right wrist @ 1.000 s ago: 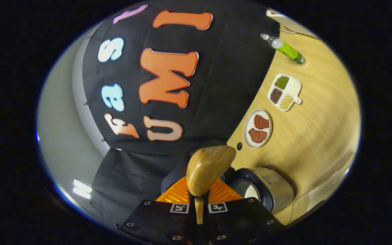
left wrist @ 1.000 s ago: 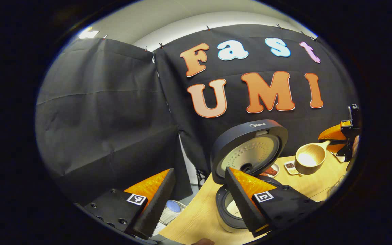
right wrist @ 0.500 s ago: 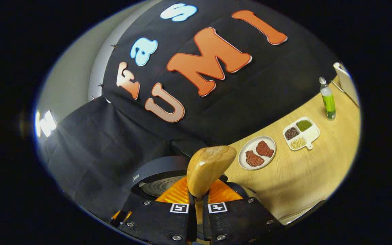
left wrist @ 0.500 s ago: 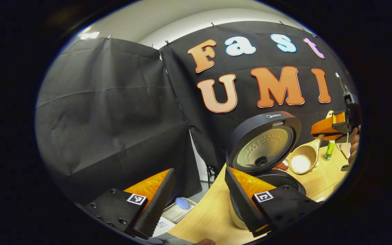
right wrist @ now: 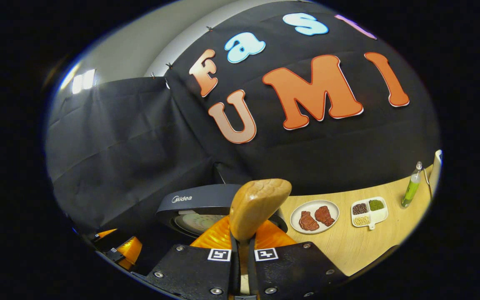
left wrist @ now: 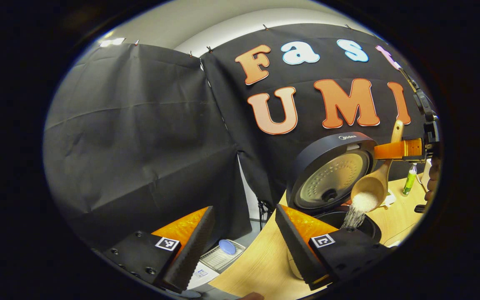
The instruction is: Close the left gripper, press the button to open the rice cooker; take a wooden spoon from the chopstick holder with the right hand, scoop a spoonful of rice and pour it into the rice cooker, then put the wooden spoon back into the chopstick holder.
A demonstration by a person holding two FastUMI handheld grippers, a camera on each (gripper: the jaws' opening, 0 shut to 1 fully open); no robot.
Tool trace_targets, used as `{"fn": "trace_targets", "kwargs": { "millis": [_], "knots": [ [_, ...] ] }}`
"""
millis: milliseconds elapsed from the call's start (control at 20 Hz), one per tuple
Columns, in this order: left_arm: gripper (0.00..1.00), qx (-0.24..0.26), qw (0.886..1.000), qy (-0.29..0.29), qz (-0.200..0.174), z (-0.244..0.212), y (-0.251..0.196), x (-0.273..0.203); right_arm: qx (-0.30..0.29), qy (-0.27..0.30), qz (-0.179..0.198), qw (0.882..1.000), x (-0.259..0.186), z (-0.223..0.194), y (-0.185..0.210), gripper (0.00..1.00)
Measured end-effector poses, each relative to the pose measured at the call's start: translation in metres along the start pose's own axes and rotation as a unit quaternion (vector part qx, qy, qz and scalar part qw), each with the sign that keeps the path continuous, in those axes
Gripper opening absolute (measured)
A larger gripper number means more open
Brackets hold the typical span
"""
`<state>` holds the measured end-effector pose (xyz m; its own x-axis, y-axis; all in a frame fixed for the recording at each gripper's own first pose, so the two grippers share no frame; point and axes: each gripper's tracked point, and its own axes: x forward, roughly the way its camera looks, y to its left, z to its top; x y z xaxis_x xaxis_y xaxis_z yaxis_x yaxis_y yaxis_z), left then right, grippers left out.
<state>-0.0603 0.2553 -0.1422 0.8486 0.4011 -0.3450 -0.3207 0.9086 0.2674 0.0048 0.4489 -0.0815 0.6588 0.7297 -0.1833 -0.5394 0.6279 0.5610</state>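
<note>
The rice cooker (left wrist: 331, 175) stands on the wooden table with its dark lid raised; its lid (right wrist: 198, 206) also rises just beyond my right gripper. Over the pot (left wrist: 358, 227) the wooden spoon (left wrist: 371, 191) is tipped bowl-down, and white rice (left wrist: 351, 216) streams from it into the pot. My right gripper (left wrist: 406, 149) clamps the spoon's handle from the right. In the right gripper view the back of the spoon's bowl (right wrist: 258, 206) sticks up from my right gripper (right wrist: 243, 241), shut on the handle. My left gripper (left wrist: 244, 210) is open, low and left of the cooker, holding nothing.
A plate with two meat pieces (right wrist: 314, 216), a divided dish of beans (right wrist: 369, 211) and a green bottle (right wrist: 411, 191) sit along the table's back edge. The table's left edge (left wrist: 256, 262) drops to a floor with a rack and a blue object (left wrist: 226, 246).
The right gripper has rolled the spoon from level to bowl-down beside the lid, and rice now falls into the pot. The left gripper has stayed open and drifted slightly left.
</note>
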Motion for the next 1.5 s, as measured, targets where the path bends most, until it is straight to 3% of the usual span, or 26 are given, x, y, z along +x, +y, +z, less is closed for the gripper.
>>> {"fn": "trace_targets", "kwargs": {
  "millis": [450, 500, 650, 700, 750, 800, 900, 950, 1250, 1500],
  "knots": [
    [0.99, -0.004, 1.000, 0.008, 0.011, -0.009, 0.005, 0.002, -0.061, -0.011, 0.006, 0.998, 0.001, -0.003, 0.010, 0.06],
    [0.90, -0.003, 1.000, 0.008, 0.011, -0.009, 0.004, 0.002, -0.072, -0.012, 0.005, 0.997, 0.000, -0.004, 0.010, 0.06],
    [0.90, -0.002, 1.000, 0.006, 0.012, -0.009, 0.004, 0.003, -0.099, -0.011, 0.007, 0.995, -0.001, -0.011, 0.015, 0.06],
    [0.99, -0.002, 1.000, 0.007, 0.013, -0.009, 0.004, 0.003, -0.106, -0.013, 0.009, 0.994, -0.002, -0.012, 0.017, 0.06],
    [0.90, -0.002, 1.000, 0.008, 0.014, -0.010, 0.005, 0.003, -0.115, -0.015, 0.011, 0.993, -0.002, -0.012, 0.019, 0.06],
    [1.00, -0.002, 1.000, 0.009, 0.015, -0.012, 0.006, 0.002, -0.125, -0.017, 0.014, 0.992, -0.002, -0.011, 0.021, 0.07],
    [0.90, -0.002, 1.000, 0.011, 0.017, -0.013, 0.008, 0.002, -0.146, -0.021, 0.021, 0.989, -0.005, -0.012, 0.028, 0.06],
    [0.99, -0.002, 1.000, 0.011, 0.018, -0.013, 0.007, 0.003, -0.155, -0.023, 0.026, 0.987, -0.006, -0.013, 0.031, 0.06],
    [0.99, 0.003, 1.000, 0.014, 0.024, -0.016, 0.009, 0.000, -0.238, -0.044, 0.054, 0.969, -0.015, -0.014, 0.054, 0.06],
    [0.99, 0.015, 0.999, 0.011, 0.031, -0.014, 0.011, -0.004, -0.273, -0.067, 0.060, 0.958, -0.025, -0.008, 0.056, 0.06]
  ]
}}
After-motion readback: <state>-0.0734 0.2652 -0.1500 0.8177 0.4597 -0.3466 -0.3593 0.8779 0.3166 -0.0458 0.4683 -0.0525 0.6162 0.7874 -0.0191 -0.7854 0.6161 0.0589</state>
